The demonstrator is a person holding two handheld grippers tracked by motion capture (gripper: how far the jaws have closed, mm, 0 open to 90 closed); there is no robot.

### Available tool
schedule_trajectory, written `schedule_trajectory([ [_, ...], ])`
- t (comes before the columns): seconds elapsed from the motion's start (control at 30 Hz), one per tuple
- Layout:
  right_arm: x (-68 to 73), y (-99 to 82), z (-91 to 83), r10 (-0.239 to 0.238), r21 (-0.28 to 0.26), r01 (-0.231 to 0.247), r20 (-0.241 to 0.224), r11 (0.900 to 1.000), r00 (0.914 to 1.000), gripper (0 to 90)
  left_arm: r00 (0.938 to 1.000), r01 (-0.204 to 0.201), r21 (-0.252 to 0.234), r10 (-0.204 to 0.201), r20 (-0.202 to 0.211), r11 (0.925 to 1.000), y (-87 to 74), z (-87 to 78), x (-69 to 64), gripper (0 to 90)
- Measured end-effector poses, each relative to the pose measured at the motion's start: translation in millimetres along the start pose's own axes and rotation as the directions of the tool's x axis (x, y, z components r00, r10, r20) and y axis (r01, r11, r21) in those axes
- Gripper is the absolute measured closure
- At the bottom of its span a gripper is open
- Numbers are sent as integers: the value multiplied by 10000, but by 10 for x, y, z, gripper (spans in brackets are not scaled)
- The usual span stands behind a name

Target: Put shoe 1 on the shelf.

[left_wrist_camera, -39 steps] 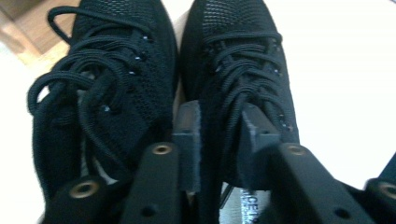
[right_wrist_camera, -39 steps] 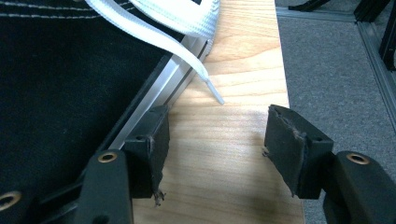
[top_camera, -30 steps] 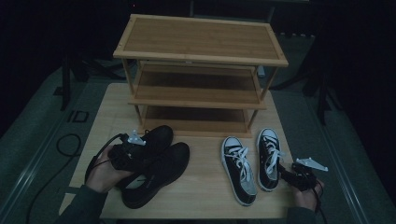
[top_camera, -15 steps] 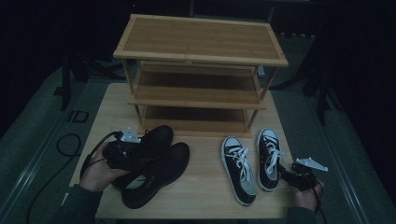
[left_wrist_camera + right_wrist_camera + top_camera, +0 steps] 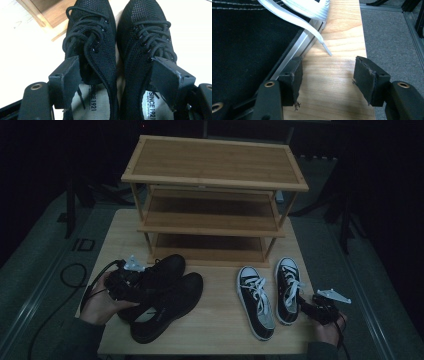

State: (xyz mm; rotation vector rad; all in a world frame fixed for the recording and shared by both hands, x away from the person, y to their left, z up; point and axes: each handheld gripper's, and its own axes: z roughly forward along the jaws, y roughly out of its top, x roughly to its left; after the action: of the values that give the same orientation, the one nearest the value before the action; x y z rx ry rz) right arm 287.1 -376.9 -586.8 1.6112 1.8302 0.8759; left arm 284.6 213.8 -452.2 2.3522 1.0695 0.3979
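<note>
Two black mesh shoes (image 5: 167,290) lie side by side at the table's front left, toes toward the rack. My left gripper (image 5: 131,282) sits at their heels. In the left gripper view its jaws (image 5: 116,66) stand wide, one over each shoe's opening, with the shoes' adjoining walls (image 5: 117,75) between them and not squeezed; the jaws have just been opening. A pair of black-and-white sneakers (image 5: 272,295) lies at the front right. My right gripper (image 5: 306,306) rests open at the right sneaker's heel (image 5: 244,45), its left jaw against the sole's white edge, bare table between the jaws.
A three-tier wooden shoe rack (image 5: 215,195) stands at the back of the wooden table (image 5: 220,330). A white lace end (image 5: 322,45) trails onto the table ahead of the right gripper. The table's right edge runs just beside that gripper, grey floor beyond.
The left hand and its gripper have eased slightly left, back from the black shoes, which stay on the table. The right hand and the sneakers have not moved.
</note>
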Motion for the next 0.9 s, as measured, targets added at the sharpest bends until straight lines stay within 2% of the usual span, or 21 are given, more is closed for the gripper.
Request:
schedule_trajectory([
  [0.2, 0, 0, 0, 0, 0, 0, 1, 10000, 10000, 397, 9999, 125, 78, -125, 38, 9999, -17, 27, 19, 248],
  [0.37, 0, 0, 0, -2, 0, 2, 1, 10000, 10000, 397, 9996, 166, 195, -171, 228, 9997, -48, 37, 33, 257],
  [0.53, 0, 0, 0, -2, 0, 2, 2, 10000, 10000, 397, 9984, 112, 264, -126, 545, 9996, -76, 49, 30, 271],
  [0.6, 0, 0, 0, -2, 0, 2, 1, 10000, 10000, 397, 9965, 108, 272, -130, 820, 9996, -82, 49, 16, 298],
  [0.73, 0, 0, 0, -3, 0, 3, 2, 10000, 10000, 397, 9955, 15, 400, -52, 943, 9992, -79, 53, 1, 302],
  [0.9, 0, 0, 0, -6, -2, 6, 2, 10000, 10000, 397, 9955, 87, 497, -134, 938, 9987, -76, 59, -2, 277],
])
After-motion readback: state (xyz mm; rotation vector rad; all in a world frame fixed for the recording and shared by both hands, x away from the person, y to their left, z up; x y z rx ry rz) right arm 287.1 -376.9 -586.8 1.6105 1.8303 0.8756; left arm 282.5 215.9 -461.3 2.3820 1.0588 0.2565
